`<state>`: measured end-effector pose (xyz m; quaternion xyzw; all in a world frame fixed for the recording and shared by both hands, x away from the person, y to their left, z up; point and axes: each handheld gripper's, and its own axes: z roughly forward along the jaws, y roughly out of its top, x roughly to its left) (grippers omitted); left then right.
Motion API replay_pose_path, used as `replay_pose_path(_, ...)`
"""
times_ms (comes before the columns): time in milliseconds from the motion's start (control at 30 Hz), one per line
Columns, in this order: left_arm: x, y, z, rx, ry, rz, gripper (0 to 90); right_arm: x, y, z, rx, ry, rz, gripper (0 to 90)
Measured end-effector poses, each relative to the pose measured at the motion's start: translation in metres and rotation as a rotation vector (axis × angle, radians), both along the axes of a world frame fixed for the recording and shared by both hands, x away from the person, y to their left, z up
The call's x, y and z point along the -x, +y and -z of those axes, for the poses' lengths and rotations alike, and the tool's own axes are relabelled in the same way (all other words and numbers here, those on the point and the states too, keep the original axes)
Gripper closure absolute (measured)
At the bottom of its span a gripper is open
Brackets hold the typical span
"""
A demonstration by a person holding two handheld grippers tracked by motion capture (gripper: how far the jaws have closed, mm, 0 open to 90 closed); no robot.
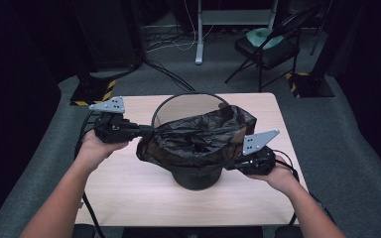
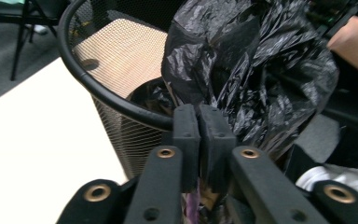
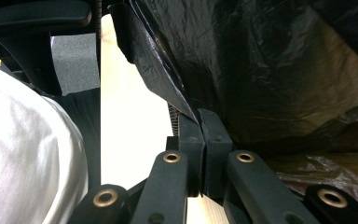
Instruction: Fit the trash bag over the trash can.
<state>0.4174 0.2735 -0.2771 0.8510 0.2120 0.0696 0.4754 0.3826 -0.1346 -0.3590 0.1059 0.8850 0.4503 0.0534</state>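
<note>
I am holding a black trash bag (image 1: 196,139) over the mesh bin (image 1: 191,106) with both tongs pressed together on its film: my right tongs (image 1: 233,166) are pinching the edge on the bin's near right side, my left tongs (image 1: 146,132) are pinching the edge on its left. The bag is draping across the near half of the bin's mouth, not yet over the rim.

The film is thin, glossy and crinkled, so I am judging it could slip from the pads or tear if I pull the two edges apart too hard. A snag on the bin's hard round rim (image 2: 116,95) could drag the light wire-mesh bin across the smooth pale wooden table (image 1: 129,193) or tip it. Beyond the bin, a folding chair (image 1: 268,47) is standing on grey carpet.
</note>
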Motion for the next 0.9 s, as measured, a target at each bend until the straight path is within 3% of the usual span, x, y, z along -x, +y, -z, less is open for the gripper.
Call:
replay_pose_path(100,0.000,-0.001,-0.001,-0.017,-0.022,-0.023,88.7,0.000,0.000,0.001,-0.002,-0.001,0.001,88.0)
replay_pose_path(233,-0.004,-0.001,-0.002,-0.038,-0.062,-0.089,89.6,0.000,-0.001,0.001,0.000,0.002,0.004,88.2)
replay_pose_path(500,-0.024,0.009,0.003,-0.023,-0.065,-0.261,89.7,0.002,-0.006,0.005,0.010,0.008,0.006,88.8)
replay_pose_path(633,-0.034,0.018,0.010,-0.018,-0.045,-0.324,89.7,0.002,-0.011,0.004,0.012,0.005,0.005,88.8)
replay_pose_path(800,-0.040,0.021,0.017,-0.008,-0.019,-0.331,89.6,0.004,-0.013,0.002,0.009,0.017,0.005,87.5)
replay_pose_path(900,-0.039,0.019,0.017,0.001,-0.033,-0.314,89.3,0.006,-0.013,-0.001,0.005,0.022,0.003,79.7)
